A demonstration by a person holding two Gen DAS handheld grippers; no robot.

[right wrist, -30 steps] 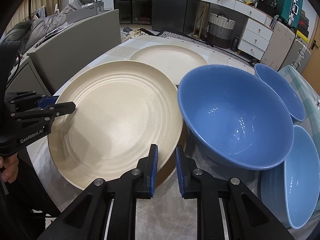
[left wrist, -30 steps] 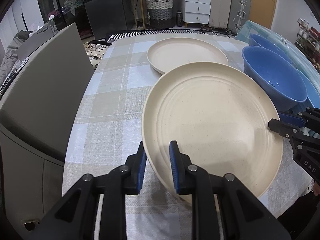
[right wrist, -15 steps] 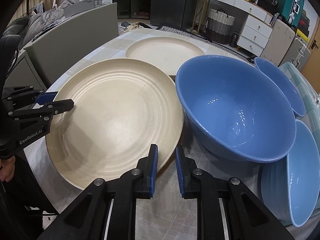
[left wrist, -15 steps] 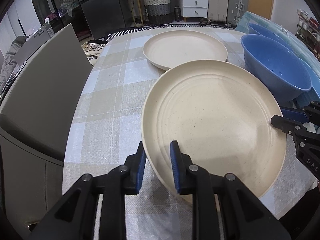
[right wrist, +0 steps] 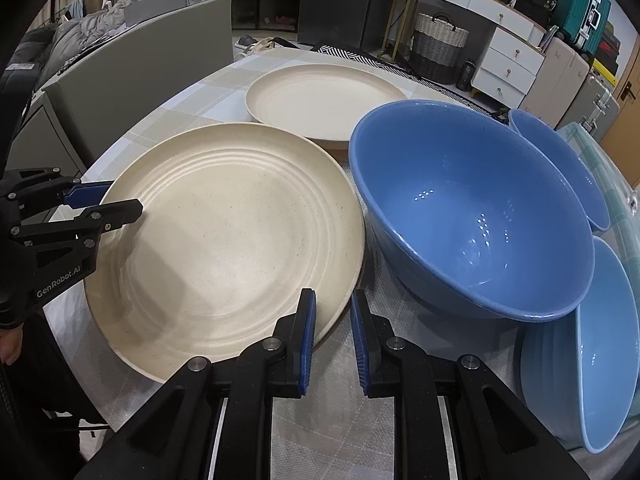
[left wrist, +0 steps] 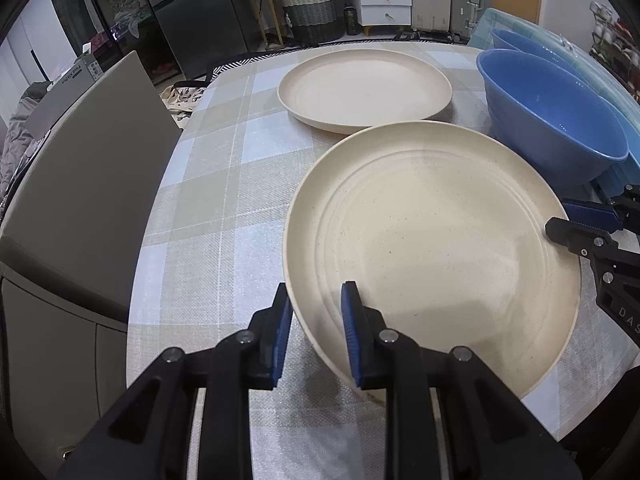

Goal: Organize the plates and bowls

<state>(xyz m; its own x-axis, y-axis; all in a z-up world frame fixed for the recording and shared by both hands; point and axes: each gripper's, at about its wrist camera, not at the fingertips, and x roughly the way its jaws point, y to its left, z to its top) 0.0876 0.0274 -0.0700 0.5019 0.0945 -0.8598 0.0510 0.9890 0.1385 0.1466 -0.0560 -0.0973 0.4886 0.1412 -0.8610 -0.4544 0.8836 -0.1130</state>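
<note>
A large cream ridged plate (left wrist: 436, 240) (right wrist: 232, 240) is held between both grippers above the checked tablecloth. My left gripper (left wrist: 316, 332) is shut on its left rim. My right gripper (right wrist: 333, 328) is shut on its right rim; it also shows in the left wrist view (left wrist: 560, 220). The left gripper shows in the right wrist view (right wrist: 112, 204). A second cream plate (left wrist: 364, 88) (right wrist: 320, 100) lies flat on the table behind it. A big blue bowl (right wrist: 472, 208) (left wrist: 552, 128) stands right of the held plate.
Two more blue bowls stand at the right: one behind (right wrist: 568, 160), one light blue and tilted at the near right (right wrist: 596, 344). A grey chair back (left wrist: 88, 184) stands along the table's left edge. Drawers and a basket (left wrist: 312, 8) stand beyond the table.
Both grippers have carried the held plate a little away from the camera side toward the far plate; the far plate and blue bowls sit lower and nearer in view. Both grips are unchanged.
</note>
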